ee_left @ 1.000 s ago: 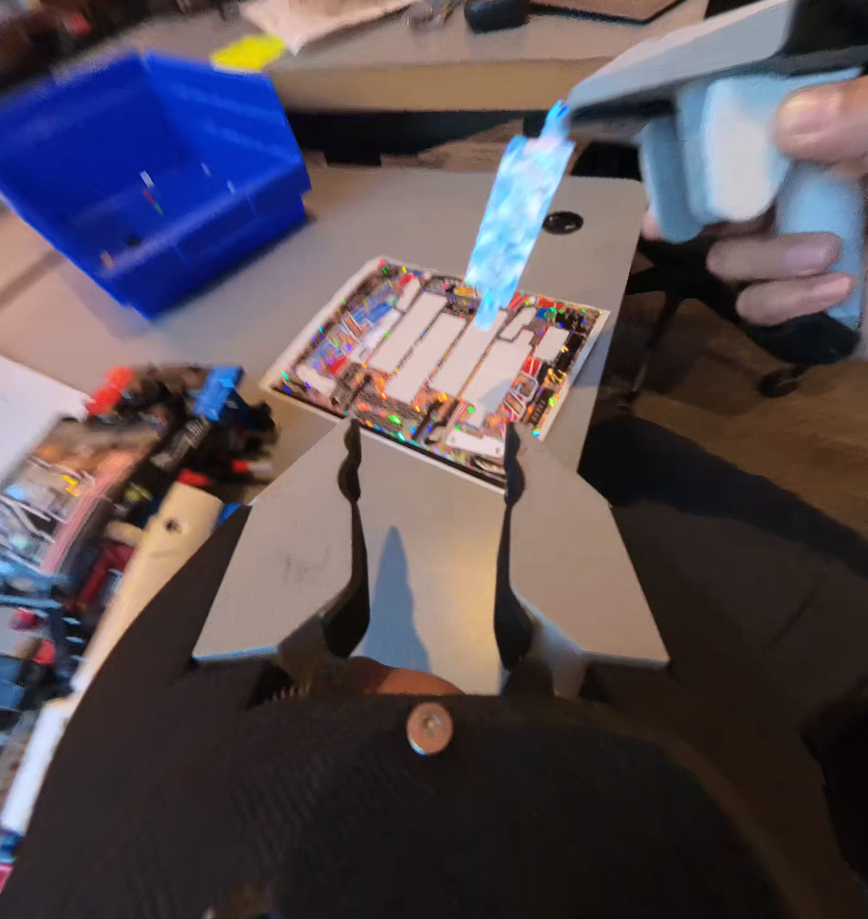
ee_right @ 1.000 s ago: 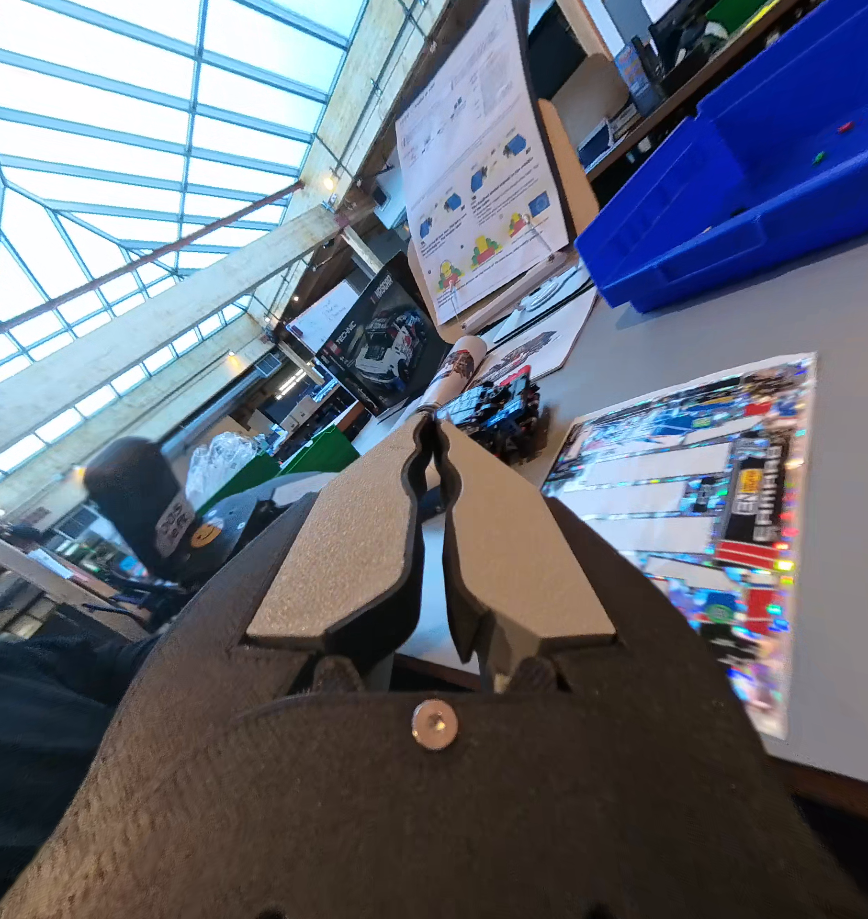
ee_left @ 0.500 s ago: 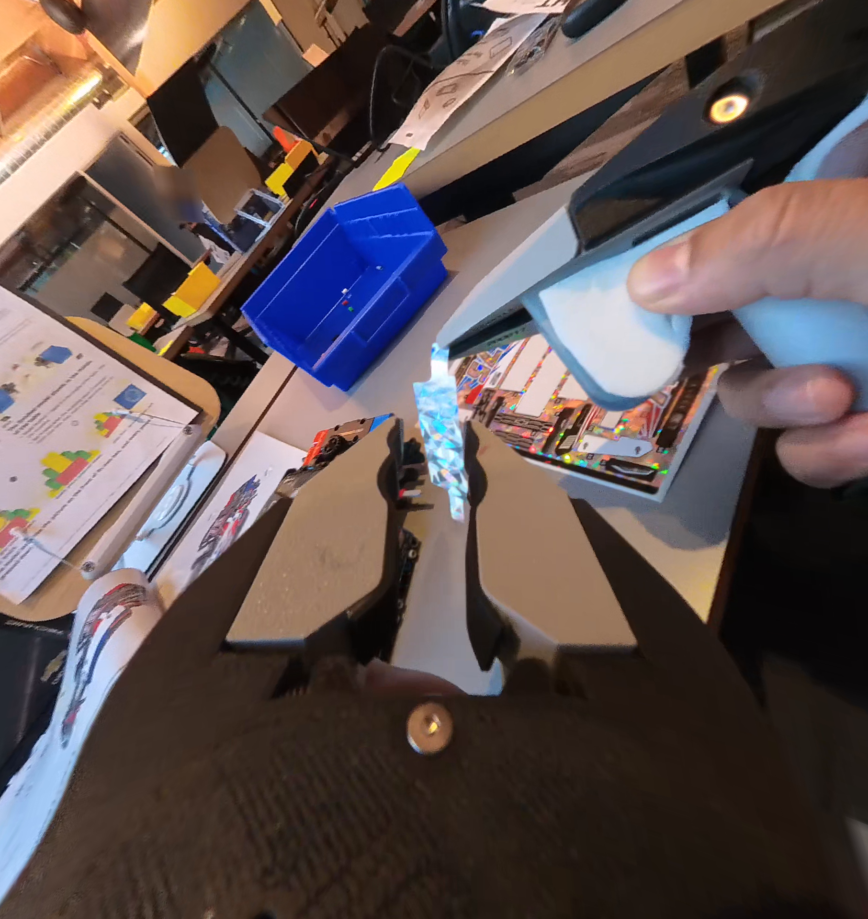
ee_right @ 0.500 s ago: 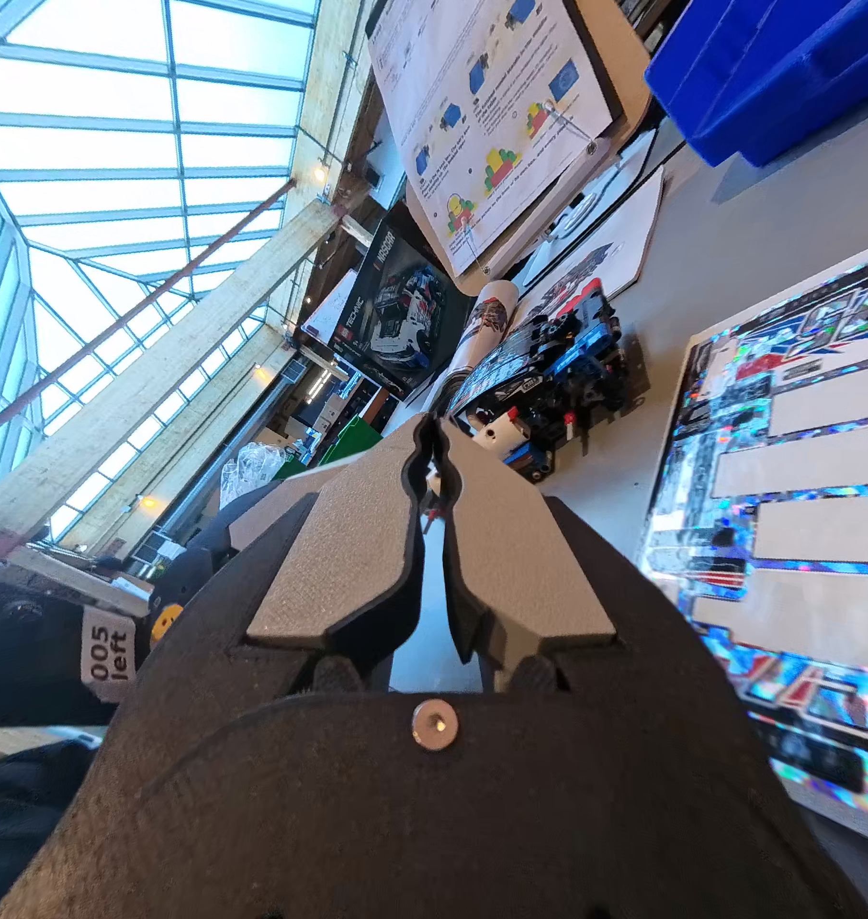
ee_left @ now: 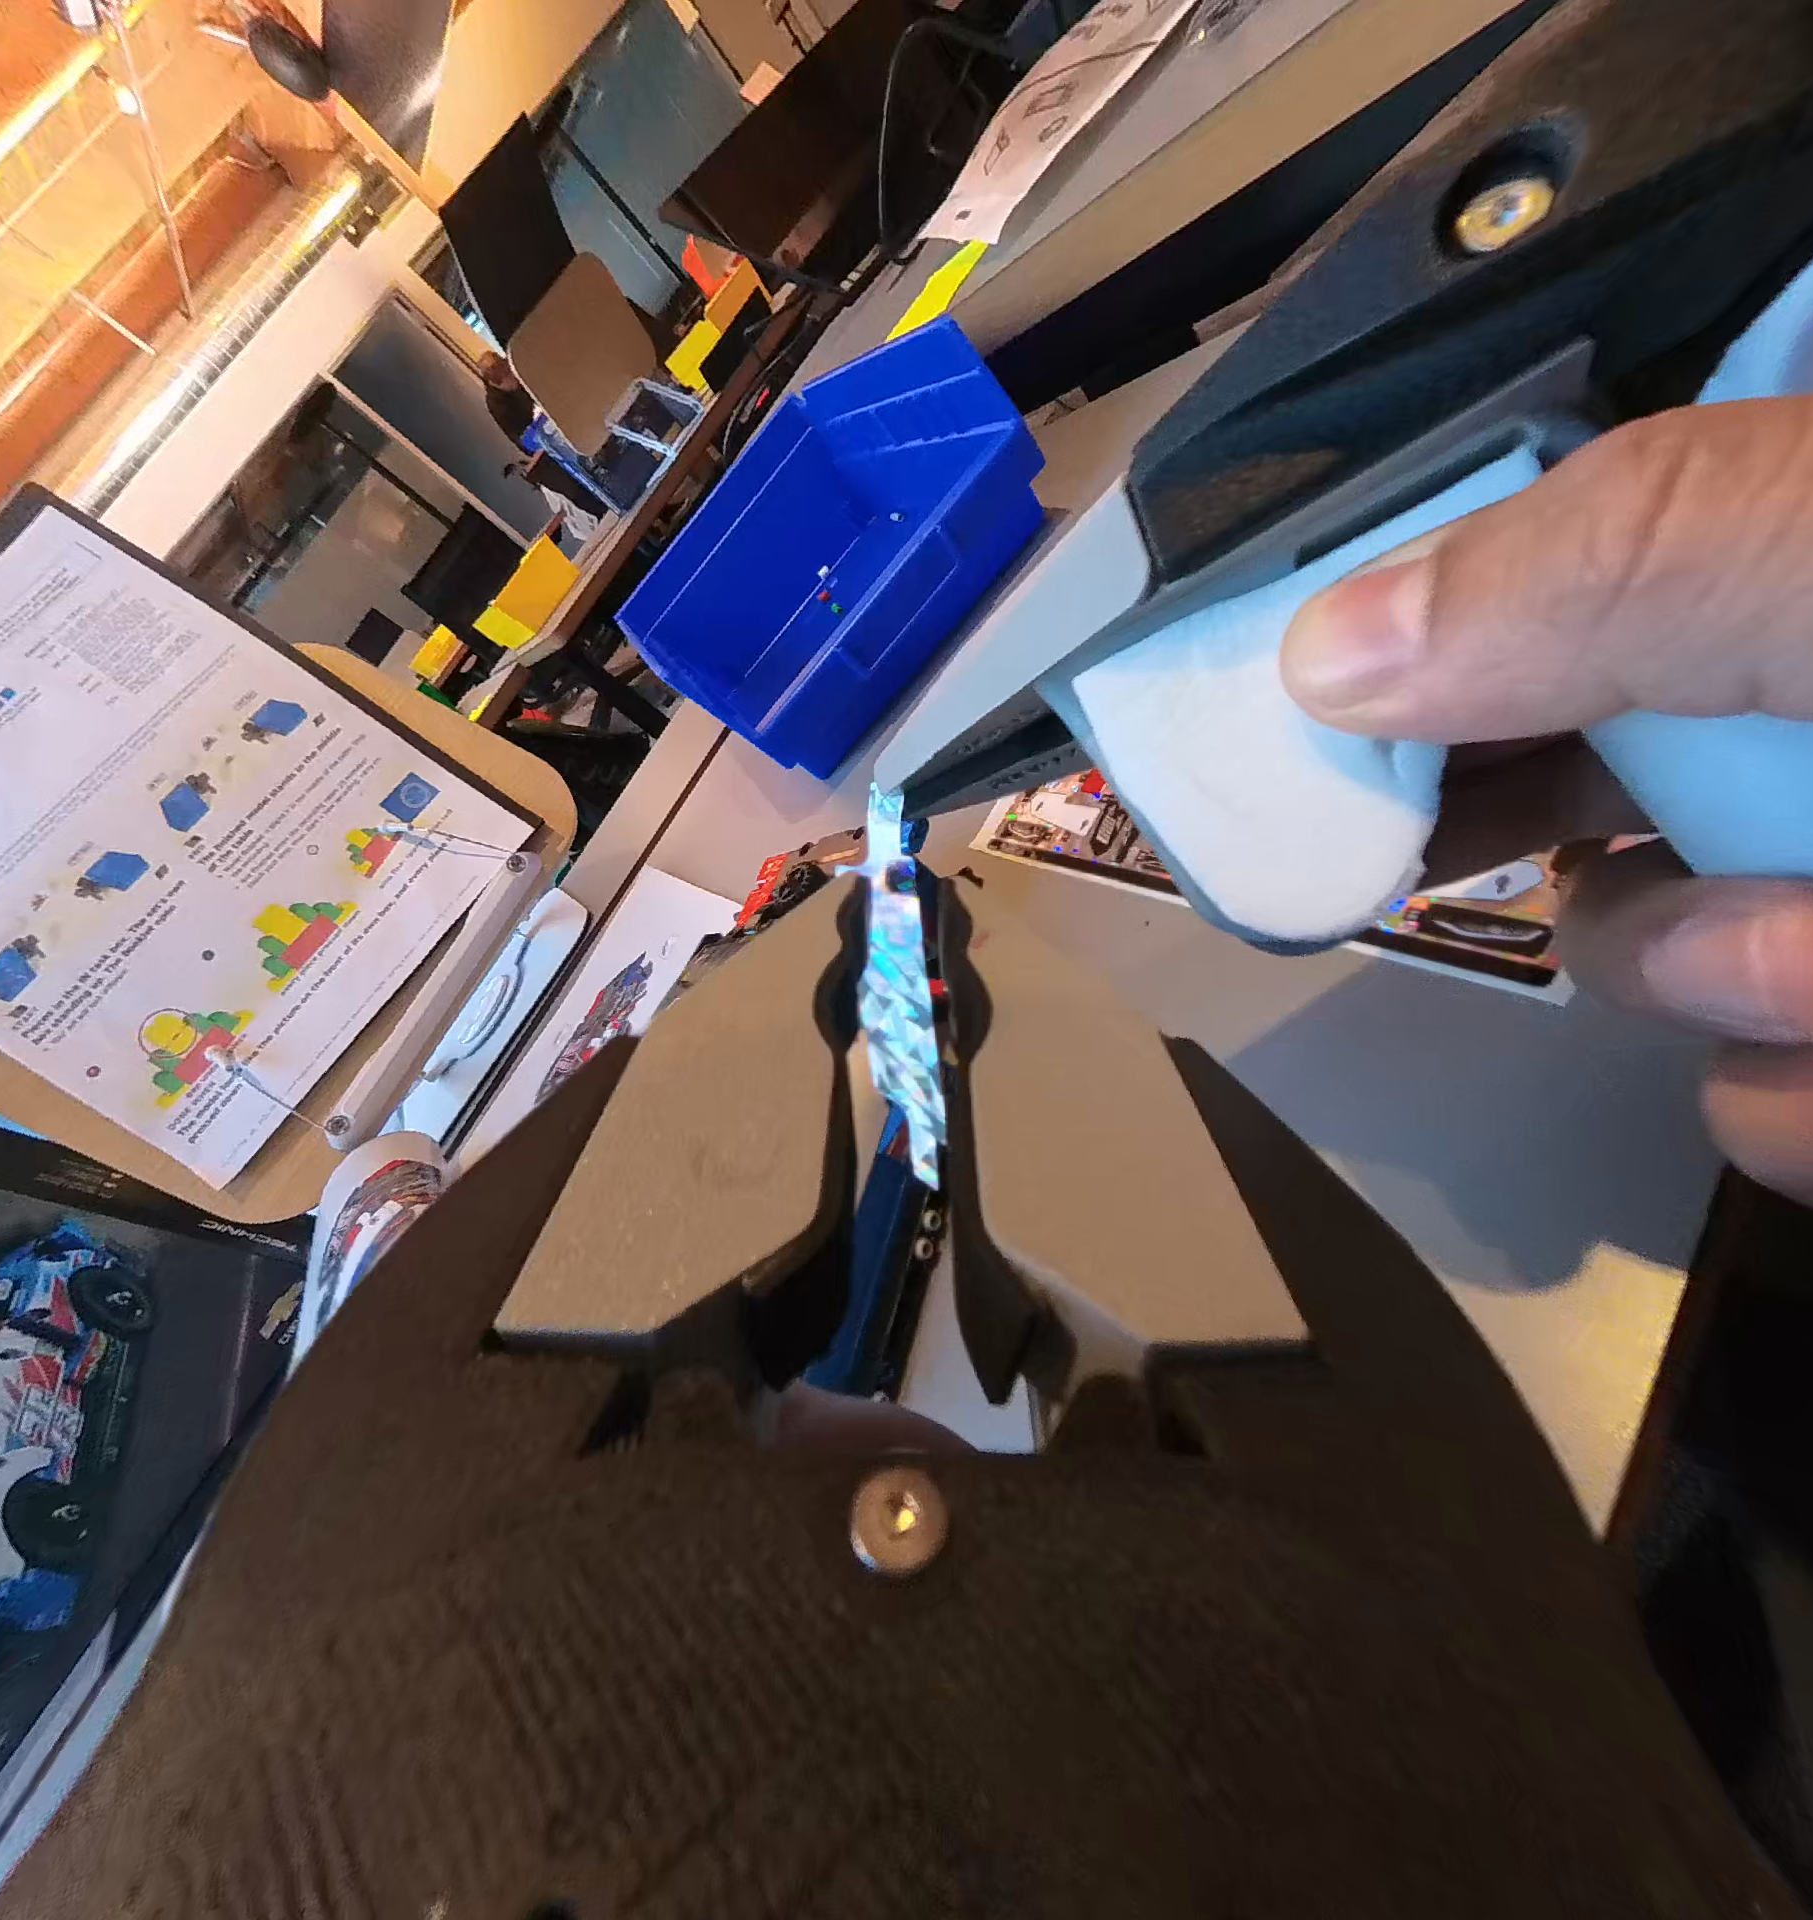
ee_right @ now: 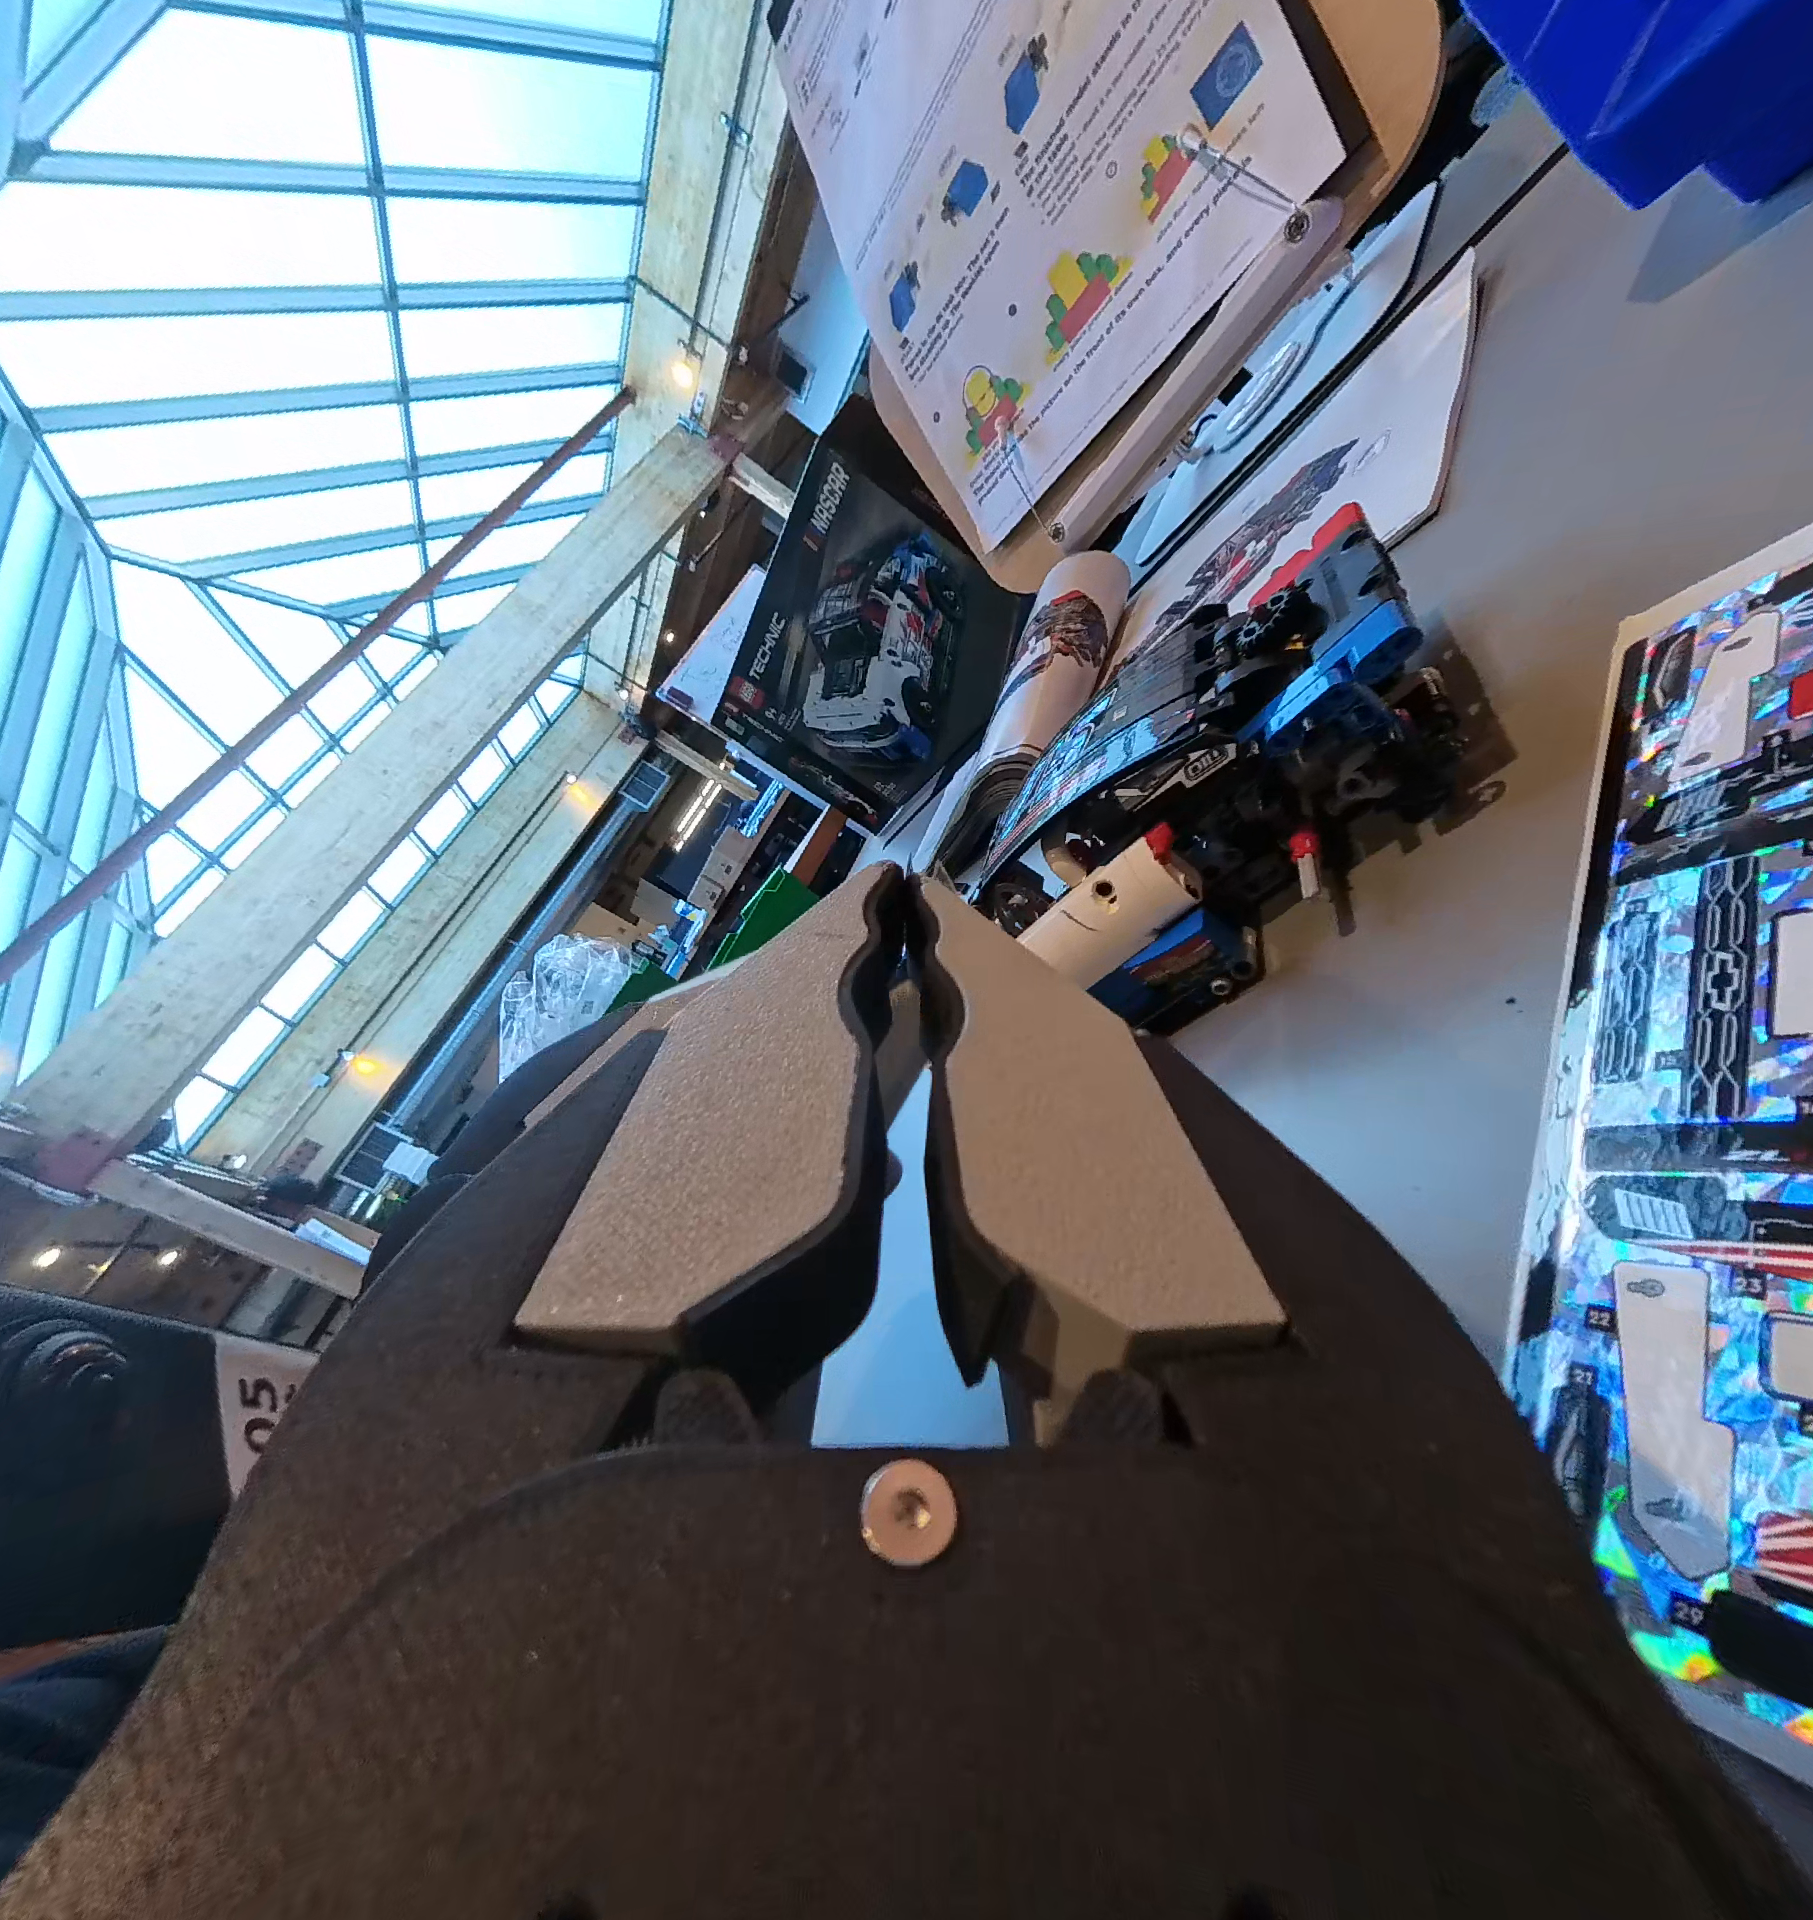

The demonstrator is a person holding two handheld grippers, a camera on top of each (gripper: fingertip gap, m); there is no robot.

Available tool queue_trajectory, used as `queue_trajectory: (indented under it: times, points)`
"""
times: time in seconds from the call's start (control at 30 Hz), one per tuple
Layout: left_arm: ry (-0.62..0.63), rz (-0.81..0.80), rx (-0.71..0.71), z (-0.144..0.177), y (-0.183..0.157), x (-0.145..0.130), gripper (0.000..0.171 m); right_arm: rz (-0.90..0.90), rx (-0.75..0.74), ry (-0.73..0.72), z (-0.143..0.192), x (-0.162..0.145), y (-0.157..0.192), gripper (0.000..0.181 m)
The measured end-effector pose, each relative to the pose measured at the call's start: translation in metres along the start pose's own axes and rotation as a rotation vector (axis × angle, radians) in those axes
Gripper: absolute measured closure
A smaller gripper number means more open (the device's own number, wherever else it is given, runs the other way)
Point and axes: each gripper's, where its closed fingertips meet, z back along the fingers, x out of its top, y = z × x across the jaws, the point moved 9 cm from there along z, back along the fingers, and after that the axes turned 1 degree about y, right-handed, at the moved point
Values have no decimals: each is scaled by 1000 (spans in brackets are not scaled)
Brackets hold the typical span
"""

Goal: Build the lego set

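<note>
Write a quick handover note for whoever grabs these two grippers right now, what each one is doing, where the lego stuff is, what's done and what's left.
Right gripper: shut on the holographic sticker, pinching its top end; the strip hangs down.
Left gripper: slightly open, fingers either side of the sticker; contact unclear.
Sticker sheet: flat on the grey table, several stickers already peeled.
Part-built car: on the table beside the sheet. Blue bin farther back.
Left: place this sticker on the car, then continue building.

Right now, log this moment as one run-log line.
right hand-held gripper: shut on holographic sticker | left hand-held gripper: open around sticker | car model: on table | sticker sheet: beside it
</note>
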Motion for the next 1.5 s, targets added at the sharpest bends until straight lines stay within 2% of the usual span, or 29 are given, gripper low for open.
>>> queue_trajectory:
  times: [0.07, 0.13, 0.3, 0.37, 0.43, 0.53, 0.6, 0.67, 0.73, 0.83, 0.9, 1.0, 1.1, 1.2, 1.37, 1.5]
  points:
    - [-2, -6, 6, 0, 1, 0, 162, -7, -1, -2, 0, -1, 1, 181]
    - [-13, -3, 7, 0, 1, 0, 171, -11, -3, -6, 1, -1, 1, 181]
    - [-34, 20, 19, 4, 3, -1, 171, 12, 7, 1, 3, -4, 5, 181]
    - [-44, 86, -6, 7, 7, -3, 171, 56, 24, 38, 2, -5, 10, 181]
    - [-65, 230, -55, 10, 17, -7, 171, 89, 66, 85, 2, -3, 14, 166]
    - [-148, 512, -162, 15, 44, -13, 171, 155, 89, 58, 11, 16, 17, 151]
    - [-266, 738, -290, 21, 61, -16, 171, 208, 115, 80, 14, 26, 18, 156]
    - [-393, 958, -413, 27, 74, -23, 171, 206, 161, 169, 11, 27, 17, 148]
    - [-501, 1142, -517, 31, 82, -31, 171, 185, 269, 225, 8, 23, 22, 150]
    - [-618, 1334, -642, 34, 84, -40, 171, 177, 351, 279, -3, 13, 27, 145]
    - [-680, 1413, -670, 37, 84, -43, 171, 145, 403, 306, -10, 7, 29, 145]
    - [-755, 1460, -684, 43, 85, -43, 171, 130, 457, 334, -19, -2, 34, 150]
    - [-770, 1458, -690, 46, 84, -42, 171, 146, 481, 363, -24, -8, 39, 155]
    - [-788, 1463, -677, 48, 82, -41, 171, 164, 496, 353, -27, -10, 43, 179]
    - [-750, 1443, -672, 50, 79, -43, 171, 187, 478, 277, -24, -4, 44, 181]
    - [-721, 1376, -633, 58, 75, -42, 171, 232, 465, 310, -21, -3, 46, 181]
